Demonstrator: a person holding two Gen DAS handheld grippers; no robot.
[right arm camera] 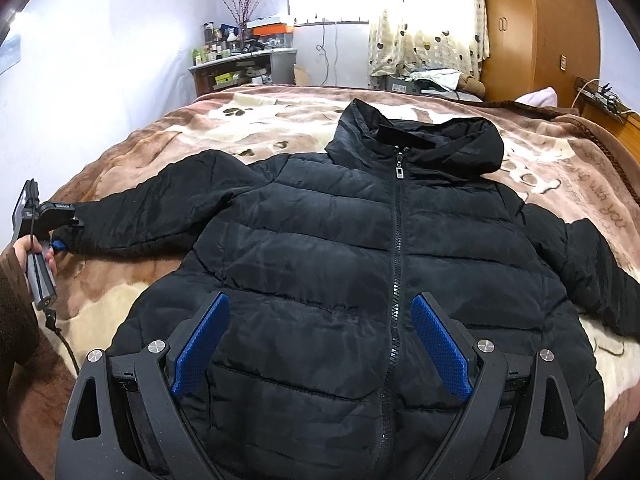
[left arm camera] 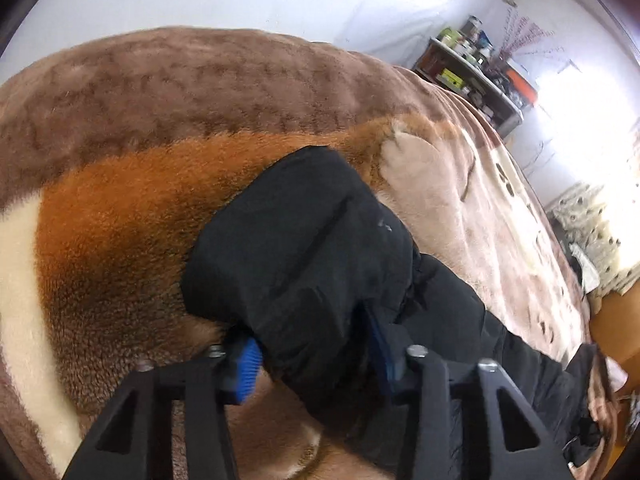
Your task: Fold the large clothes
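Left wrist view: a plush blanket (left arm camera: 120, 208) in brown, rust and cream bands covers the bed, with bare pile open to the left and beyond. A cluttered shelf (left arm camera: 476, 72) stands against the white wall at far right. The left gripper (left arm camera: 316, 356) pinches the cuff of a black sleeve (left arm camera: 304, 240); the quilted, matte fabric bulges between the blue ribbed pads (left arm camera: 248, 368). The right pad is largely buried in cloth.

Right wrist view: the jacket (right arm camera: 320, 248) lies flat, front up, zipped, hood toward the window, sleeves spread to both sides. Blanket margin remains free all round it. The right gripper (right arm camera: 320, 344) hovers over the lower front with jaws spread wide, pinching nothing. At left, a hand (right arm camera: 36, 252) holds the other gripper at the sleeve end. The hem is cut off below.
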